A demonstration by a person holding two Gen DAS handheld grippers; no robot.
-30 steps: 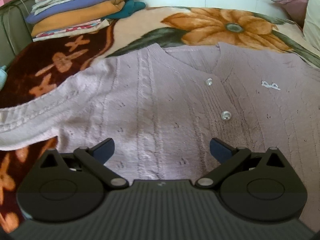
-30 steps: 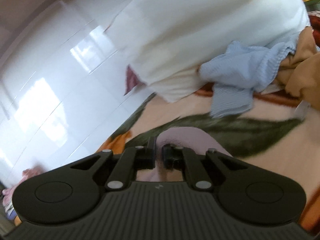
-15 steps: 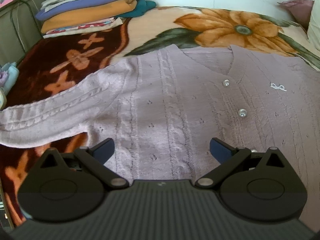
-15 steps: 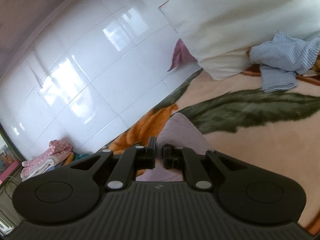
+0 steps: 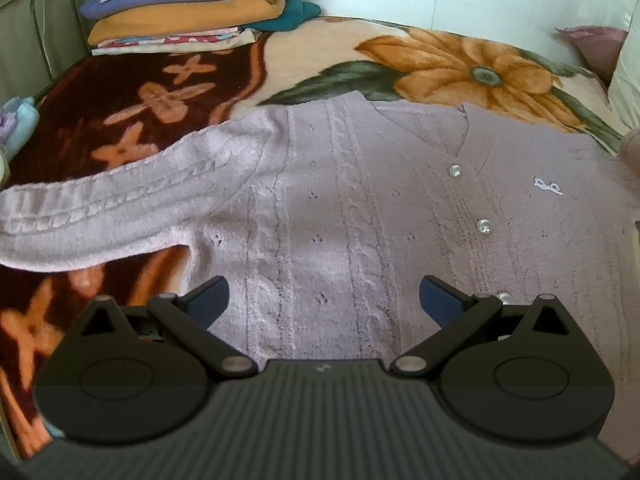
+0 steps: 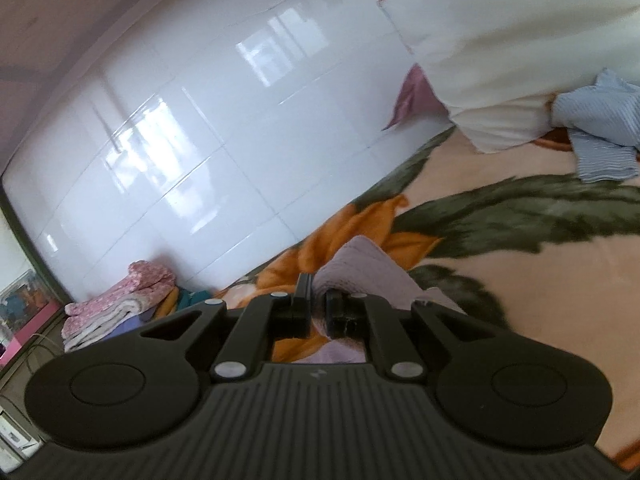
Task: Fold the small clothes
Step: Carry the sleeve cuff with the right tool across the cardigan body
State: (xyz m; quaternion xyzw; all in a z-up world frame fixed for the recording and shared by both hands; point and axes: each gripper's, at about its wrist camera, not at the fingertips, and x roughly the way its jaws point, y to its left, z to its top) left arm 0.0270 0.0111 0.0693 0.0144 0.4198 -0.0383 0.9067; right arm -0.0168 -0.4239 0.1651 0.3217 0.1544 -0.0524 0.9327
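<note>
A lilac cardigan (image 5: pixel 340 200) lies flat on a flowered blanket (image 5: pixel 440 60), one sleeve (image 5: pixel 100 216) stretched left. The left tongs (image 5: pixel 323 300) hover spread above its near hem; the right tongs (image 6: pixel 317 312) pinch a fold of the cardigan (image 6: pixel 360 268).

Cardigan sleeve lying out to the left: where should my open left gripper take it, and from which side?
Take the sleeve near its cuff end, at the frame's left edge, coming down from above with the left gripper across its width. It lies flat and straight on the blanket, so a fold over the cardigan body should follow.
</note>
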